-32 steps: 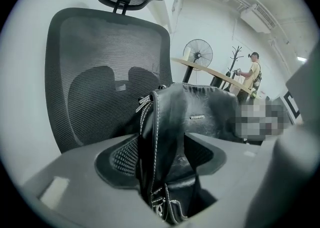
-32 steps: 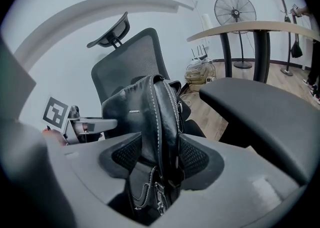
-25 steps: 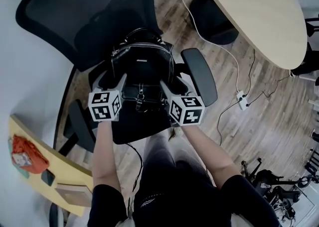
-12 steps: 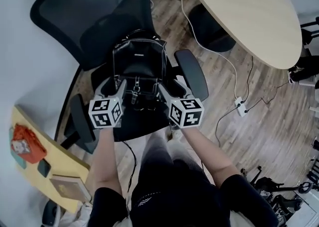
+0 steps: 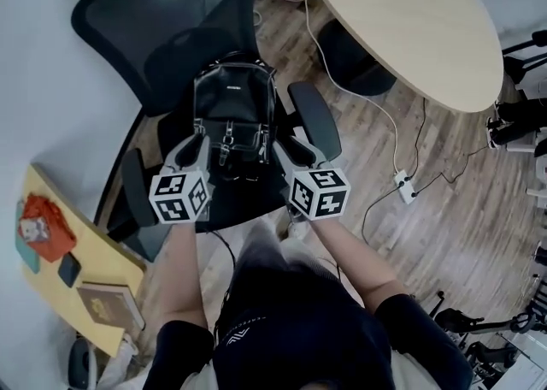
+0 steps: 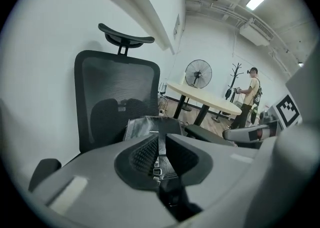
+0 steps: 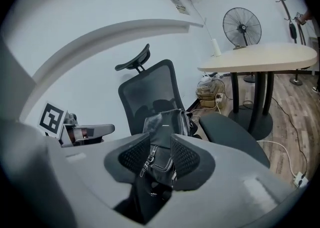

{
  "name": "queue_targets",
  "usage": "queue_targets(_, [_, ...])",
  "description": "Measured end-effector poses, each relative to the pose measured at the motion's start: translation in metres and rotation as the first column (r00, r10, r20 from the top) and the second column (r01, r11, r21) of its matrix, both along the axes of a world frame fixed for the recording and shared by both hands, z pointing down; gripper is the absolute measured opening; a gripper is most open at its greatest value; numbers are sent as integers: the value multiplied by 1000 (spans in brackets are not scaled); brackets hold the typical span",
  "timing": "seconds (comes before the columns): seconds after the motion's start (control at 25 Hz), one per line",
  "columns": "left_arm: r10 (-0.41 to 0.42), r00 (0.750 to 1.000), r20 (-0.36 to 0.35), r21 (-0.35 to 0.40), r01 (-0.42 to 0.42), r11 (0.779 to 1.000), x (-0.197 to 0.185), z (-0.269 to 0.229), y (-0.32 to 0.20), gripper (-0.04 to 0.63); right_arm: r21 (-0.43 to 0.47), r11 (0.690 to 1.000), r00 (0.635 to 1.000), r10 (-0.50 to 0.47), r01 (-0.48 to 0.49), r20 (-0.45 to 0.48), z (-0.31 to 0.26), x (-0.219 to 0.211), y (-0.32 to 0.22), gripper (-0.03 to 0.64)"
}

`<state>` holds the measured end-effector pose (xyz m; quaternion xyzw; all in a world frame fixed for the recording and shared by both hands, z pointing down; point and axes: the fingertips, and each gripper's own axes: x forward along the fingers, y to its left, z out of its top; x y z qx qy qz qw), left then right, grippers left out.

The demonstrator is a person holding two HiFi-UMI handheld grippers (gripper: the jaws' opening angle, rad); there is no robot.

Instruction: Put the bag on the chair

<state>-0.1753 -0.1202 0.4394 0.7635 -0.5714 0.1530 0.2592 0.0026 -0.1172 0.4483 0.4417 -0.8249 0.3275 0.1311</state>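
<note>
- At the far left a yellow desk carries an orange object and a book.
- The left gripper hovers by the bag's front left corner. Its jaws are closing and almost together. The left gripper view shows only a thin slit between them, with the bag beyond it and nothing pinched: released.
- The bag, black with front buckles, stands upright on the seat of the chair, its back against the mesh backrest.
- The right gripper sits by the bag's front right corner, beside the armrest. Its jaws are closing with a wider gap. The bag's front shows through the gap ahead of the tips, and the pads do not press it: released.
- A round table stands at the upper right.
- A power strip and cables lie on the wood floor.
</note>
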Motion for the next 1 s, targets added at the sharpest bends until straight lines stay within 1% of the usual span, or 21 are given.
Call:
queue_targets(0.2, [-33, 999, 0, 29, 33, 999, 3, -26, 21, 20, 23, 1000, 1000, -15, 15, 8, -21, 3, 16, 98])
queue_targets(0.36, [-38, 999, 16, 35, 37, 999, 6, -41, 38, 15, 45, 999, 1000, -28, 28, -3, -33, 8, 29, 76])
queue_targets(0.4, [-40, 999, 18, 37, 39, 999, 7, -44, 42, 15, 49, 998, 1000, -30, 30, -8, -36, 10, 32, 65])
queue_targets(0.48, [-49, 999, 22, 39, 48, 998, 7, -48, 50, 15, 54, 998, 999, -31, 32, -16, -39, 14, 38, 15])
queue_targets(0.52, [-55, 998, 21, 39, 54, 998, 7, -50, 55, 15, 55, 998, 999, -31, 32, -19, -40, 16, 40, 3])
queue_targets(0.84, [-91, 995, 32, 29, 90, 996, 10, -62, 84, 15, 50, 997, 997, -59, 61, -47, -52, 20, 60, 2])
queue_targets(1.0, [-103, 995, 11, 34, 103, 994, 16, -67, 92, 15, 30, 999, 999, -30, 31, -27, -51, 24, 65, 2])
